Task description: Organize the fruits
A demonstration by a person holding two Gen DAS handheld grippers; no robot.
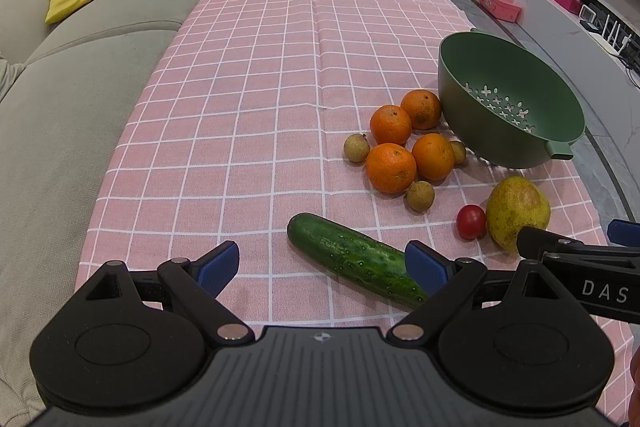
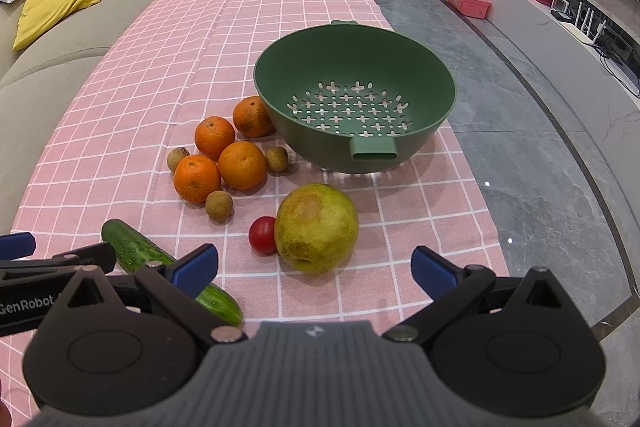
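Green plastic colander (image 1: 508, 99), seen from the left wrist view, stands empty near the right edge of the tabletop (image 1: 260, 87). Four oranges (image 1: 391, 167) and three small brown fruits (image 1: 420, 195) lie clustered just beside it; a cucumber (image 1: 352, 257) lies near the front edge. The left claw (image 1: 322, 265) is spread wide, holding nothing.

Right wrist view: colander (image 2: 356, 95) confirmed empty. A mango (image 2: 316, 229) touches a red tomato (image 2: 262, 234) near the front edge. The right claw (image 2: 316, 267) gapes wide over the cloth, just short of the mango, with nothing in it.

Assessment: nothing sorted yet; every item remains outside the colander.
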